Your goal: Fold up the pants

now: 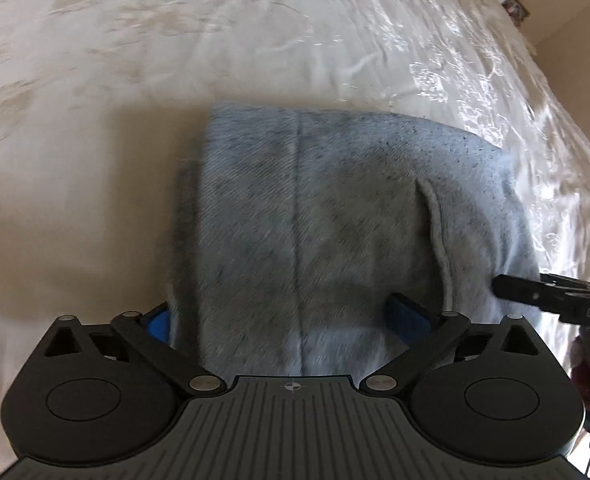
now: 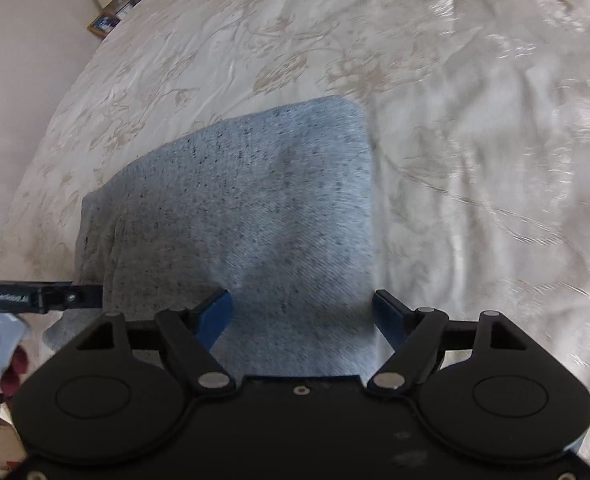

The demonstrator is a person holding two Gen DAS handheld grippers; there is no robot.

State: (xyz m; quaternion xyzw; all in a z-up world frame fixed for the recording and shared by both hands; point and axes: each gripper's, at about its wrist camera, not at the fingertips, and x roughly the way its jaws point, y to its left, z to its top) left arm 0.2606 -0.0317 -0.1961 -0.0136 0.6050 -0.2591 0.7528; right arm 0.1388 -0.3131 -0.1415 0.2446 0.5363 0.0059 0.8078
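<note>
Our left tongs stand wide, blue pads either side of the near edge of the pants, which lie folded into a thick, soft rectangle on the bed. The cloth is pale blue-grey flecked knit with a seam and a pocket edge. Our right tongs also gape wide around the same near edge. The bedspread is cream, glossy, embroidered with flowers.

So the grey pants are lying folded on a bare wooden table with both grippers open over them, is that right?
Not a wooden table: the pants lie on a cream floral bedspread, plain in the right wrist view. The left gripper and right gripper are indeed open.
</note>
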